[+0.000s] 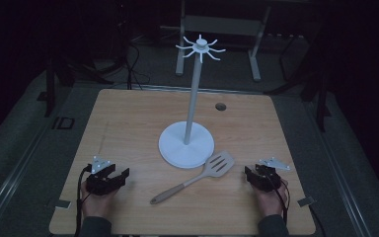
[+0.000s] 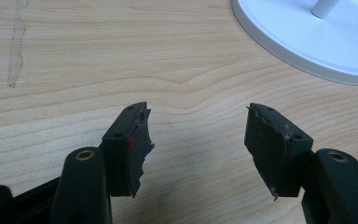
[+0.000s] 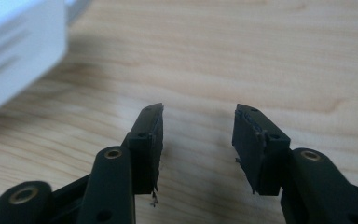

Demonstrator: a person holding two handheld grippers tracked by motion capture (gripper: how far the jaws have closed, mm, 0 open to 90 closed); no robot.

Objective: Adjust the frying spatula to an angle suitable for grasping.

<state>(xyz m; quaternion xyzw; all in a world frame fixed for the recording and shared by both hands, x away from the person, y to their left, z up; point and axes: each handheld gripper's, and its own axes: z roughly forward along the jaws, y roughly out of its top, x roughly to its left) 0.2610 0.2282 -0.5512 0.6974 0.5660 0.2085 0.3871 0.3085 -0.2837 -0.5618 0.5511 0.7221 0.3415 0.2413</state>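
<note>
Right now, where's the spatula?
High view: the spatula lies flat on the table, near the front edge, its head touching the white stand's base, between the two claws, nearer the right claw.

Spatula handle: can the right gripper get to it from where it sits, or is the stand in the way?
Probably yes. The right gripper is open, the spatula lies flat on the table between the hands, and the stand sits behind it, off that path.
</note>
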